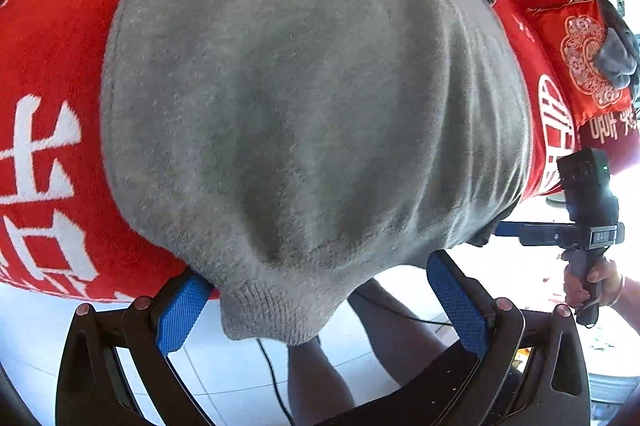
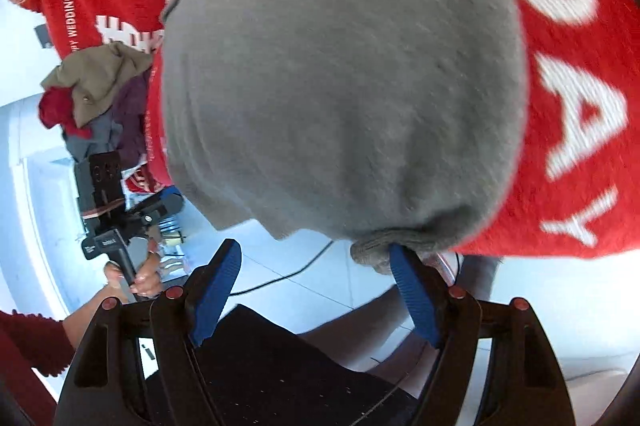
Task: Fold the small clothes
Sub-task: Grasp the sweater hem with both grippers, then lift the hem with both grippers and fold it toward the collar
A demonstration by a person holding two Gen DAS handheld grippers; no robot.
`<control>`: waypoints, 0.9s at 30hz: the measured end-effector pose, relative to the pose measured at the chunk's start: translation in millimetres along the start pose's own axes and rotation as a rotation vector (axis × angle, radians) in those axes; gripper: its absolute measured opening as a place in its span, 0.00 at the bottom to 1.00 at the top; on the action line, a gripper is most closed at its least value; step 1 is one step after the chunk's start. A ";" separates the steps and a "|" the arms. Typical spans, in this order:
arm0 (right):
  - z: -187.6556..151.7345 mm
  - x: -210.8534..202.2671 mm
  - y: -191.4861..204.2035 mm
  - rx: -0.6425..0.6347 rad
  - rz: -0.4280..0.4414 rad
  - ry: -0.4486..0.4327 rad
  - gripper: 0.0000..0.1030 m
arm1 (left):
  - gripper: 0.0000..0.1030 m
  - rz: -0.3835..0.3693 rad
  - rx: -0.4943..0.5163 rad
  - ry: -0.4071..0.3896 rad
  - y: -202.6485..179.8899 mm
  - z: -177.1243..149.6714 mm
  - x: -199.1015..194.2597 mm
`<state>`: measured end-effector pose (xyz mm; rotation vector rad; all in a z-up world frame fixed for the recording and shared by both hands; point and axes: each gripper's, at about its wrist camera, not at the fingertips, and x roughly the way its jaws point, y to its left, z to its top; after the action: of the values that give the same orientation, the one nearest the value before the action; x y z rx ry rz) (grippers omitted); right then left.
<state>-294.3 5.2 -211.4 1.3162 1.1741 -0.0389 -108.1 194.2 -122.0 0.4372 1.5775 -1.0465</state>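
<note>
A grey knit garment [image 1: 304,98] lies spread on the red printed table cover [image 1: 52,66], and its ribbed hem hangs over the near edge. My left gripper [image 1: 316,270] is open; the hanging hem sits between its blue pads [image 1: 180,314] without being pinched. In the right wrist view the same garment [image 2: 340,74] fills the middle. My right gripper [image 2: 314,248] is open below its edge. One of its blue pads [image 2: 412,294] has its tip at the ribbed corner [image 2: 372,246] of the hem. Only floor shows between the right gripper's jaws.
A pile of mixed clothes [image 2: 92,94] lies at the table's left end. A red cushion [image 1: 580,66] with a grey cloth [image 1: 616,54] on it sits at the right. Below the table edge I see white floor tiles, a black cable [image 1: 272,366] and a person's legs [image 1: 316,378].
</note>
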 end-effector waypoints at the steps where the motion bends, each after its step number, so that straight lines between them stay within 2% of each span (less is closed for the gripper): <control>1: -3.9 -1.6 -4.1 0.008 -0.028 -0.002 0.78 | 1.00 0.010 0.001 0.002 0.9 2.6 -0.8; 5: -9.5 -12.8 -21.0 0.067 -0.080 -0.060 0.78 | 1.00 0.053 -0.020 0.002 18.4 0.4 -5.6; 9: -5.0 -23.6 -30.1 0.123 0.026 -0.134 0.78 | 1.00 -0.035 -0.072 -0.002 35.8 4.1 -8.1; 14: 2.3 -10.4 -20.1 0.053 0.120 -0.066 0.78 | 1.00 -0.139 0.007 -0.011 17.8 7.1 -12.0; 19: 8.7 -1.7 -30.3 0.082 0.161 -0.025 0.77 | 1.00 -0.100 0.055 0.017 -2.4 8.8 1.2; 20: 7.7 -2.5 -30.9 0.091 0.153 -0.020 0.73 | 0.99 -0.098 0.045 0.024 1.3 9.4 -0.5; 21: 5.4 -1.7 -31.2 0.105 0.135 -0.016 0.68 | 0.91 -0.094 0.031 0.027 2.1 9.2 0.1; 22: 3.7 -0.5 -32.7 0.132 0.107 -0.013 0.52 | 0.87 -0.079 0.016 0.029 2.9 8.0 1.6; 23: 1.2 0.4 -36.8 0.169 0.086 -0.014 0.23 | 0.77 -0.064 0.012 0.029 4.0 8.0 1.4; 24: 0.0 0.5 -38.6 0.190 0.079 -0.019 0.11 | 0.57 -0.036 0.019 0.029 5.0 7.3 1.6; 25: -3.7 -1.5 -41.0 0.207 0.098 -0.038 0.12 | 0.40 -0.007 0.031 0.038 5.2 7.3 2.1; 26: -6.1 -3.1 -38.9 0.201 0.108 -0.049 0.12 | 0.08 0.007 0.032 0.054 10.3 6.6 2.0; 27: -9.1 -6.2 -36.3 0.194 0.113 -0.055 0.12 | 0.09 -0.018 0.007 0.075 17.5 6.6 2.0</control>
<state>-325.2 -3.7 -231.5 1.5411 1.0682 -0.1086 -91.7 197.7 -130.4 0.4724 1.6469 -1.0604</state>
